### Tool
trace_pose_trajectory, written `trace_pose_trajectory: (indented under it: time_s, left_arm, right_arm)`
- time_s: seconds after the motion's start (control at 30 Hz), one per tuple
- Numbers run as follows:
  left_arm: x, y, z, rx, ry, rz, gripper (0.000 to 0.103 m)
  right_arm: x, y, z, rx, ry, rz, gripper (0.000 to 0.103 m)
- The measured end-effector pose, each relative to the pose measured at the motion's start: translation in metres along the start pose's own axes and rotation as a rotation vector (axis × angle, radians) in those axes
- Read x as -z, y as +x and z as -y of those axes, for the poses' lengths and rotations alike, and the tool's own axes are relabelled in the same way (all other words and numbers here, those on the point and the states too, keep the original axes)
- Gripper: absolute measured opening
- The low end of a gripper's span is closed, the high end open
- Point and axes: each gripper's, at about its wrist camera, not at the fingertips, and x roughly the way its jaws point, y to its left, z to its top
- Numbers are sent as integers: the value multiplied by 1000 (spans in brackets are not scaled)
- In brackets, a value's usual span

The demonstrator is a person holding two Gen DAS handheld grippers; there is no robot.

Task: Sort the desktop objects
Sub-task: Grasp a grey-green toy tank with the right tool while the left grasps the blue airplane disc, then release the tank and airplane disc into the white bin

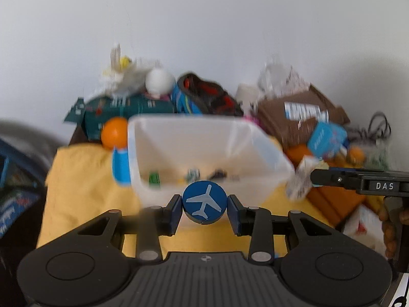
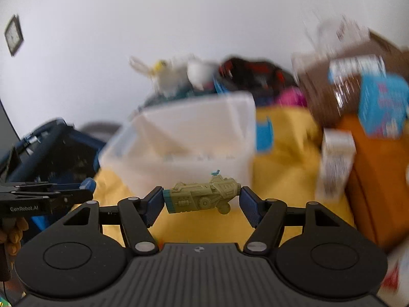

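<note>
Left gripper (image 1: 204,208): we had its jaws closed on a blue airplane disc (image 1: 204,206), just short of the bin's near wall.
Right gripper (image 2: 202,199): jaws pinching a green toy vehicle (image 2: 202,198).
Bin (image 1: 268,148): a few small pieces inside.
Left: we judged both toys undropped, clutter at the table's far edge unsorted.

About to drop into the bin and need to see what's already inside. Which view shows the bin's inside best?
The left wrist view: it looks down into the bin, showing several small items on its floor, though blurred. The right wrist view shows the bin mostly from the side, heavily blurred, its contents not discernible.
</note>
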Motion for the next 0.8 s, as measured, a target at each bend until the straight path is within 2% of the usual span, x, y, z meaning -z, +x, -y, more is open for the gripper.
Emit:
trace_pose_trajectory:
  time_s: [0.13, 0.3, 0.37, 0.57, 0.7, 0.73, 0.77, 0.8]
  left_arm:
    - [-44, 16, -9, -4, -27, -46, 42]
    - [-74, 43, -12, -22, 13, -136, 42]
    - [-82, 54, -11, -21, 34, -167, 42]
    - [-92, 77, -14, -17, 32, -228, 42]
    - [-95, 85, -18, -20, 10, -228, 42]
    - [-95, 85, -20, -35, 0, -211, 45]
    - [-95, 84, -21, -64, -8, -192, 55]
    - [-94, 82, -21, -92, -15, -169, 60]
  right_arm:
    - [-49, 13, -3, -26, 7, 6, 68]
    - [-95, 42, 2, -35, 73, -81, 68]
    - [-106, 53, 0, -23, 62, -107, 68]
    - [-109, 79, -6, 0, 32, -196, 68]
    - [-112, 93, -8, -3, 39, -243, 68]
    - [-112, 96, -8, -4, 44, -253, 68]
    - [-113, 100, -8, 0, 40, -264, 69]
    - [-113, 102, -9, 12, 30, -267, 74]
